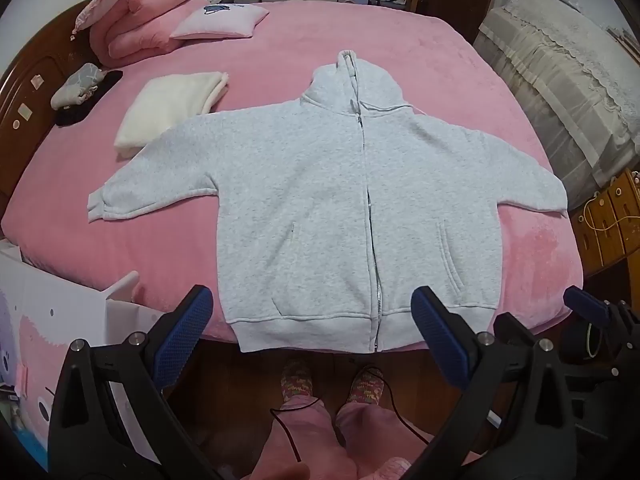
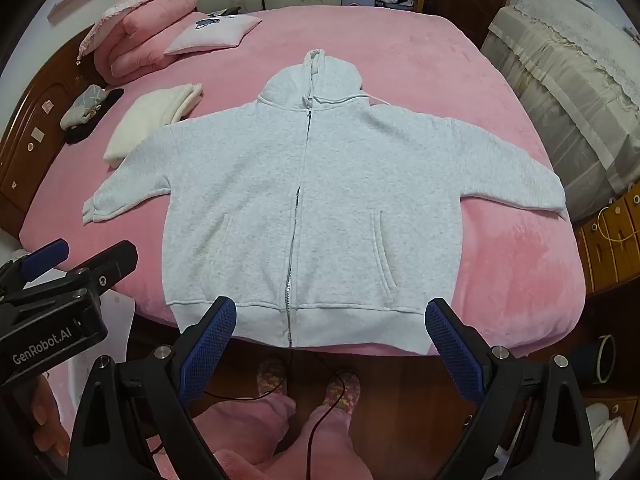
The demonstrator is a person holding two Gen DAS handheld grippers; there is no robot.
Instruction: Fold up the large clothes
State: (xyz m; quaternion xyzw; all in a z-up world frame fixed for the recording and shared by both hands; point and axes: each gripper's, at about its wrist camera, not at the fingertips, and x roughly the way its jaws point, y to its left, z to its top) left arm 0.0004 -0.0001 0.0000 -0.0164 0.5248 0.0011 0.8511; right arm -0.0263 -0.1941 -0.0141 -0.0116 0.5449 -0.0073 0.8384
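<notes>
A light grey zip hoodie (image 1: 320, 200) (image 2: 304, 200) lies flat and face up on the pink bed (image 1: 420, 60) (image 2: 420, 60), sleeves spread to both sides, hood pointing away, hem at the near edge. My left gripper (image 1: 312, 320) hangs open above the hem, left of the zip's bottom end, holding nothing. My right gripper (image 2: 330, 328) is open too, over the hem to the right of the zip, with nothing between its blue pads. The right gripper's fingers (image 1: 588, 308) show at the right edge of the left wrist view; the left gripper's fingers (image 2: 44, 260) at the left edge of the right wrist view.
A folded cream cloth (image 1: 168, 108) (image 2: 152, 120) lies by the hoodie's left sleeve. Pink folded bedding (image 1: 136, 20) and a small pillow (image 1: 220, 20) sit at the far left. A person's feet in patterned socks (image 1: 332, 384) stand on the wooden floor below. A covered cabinet (image 1: 560, 92) flanks the right.
</notes>
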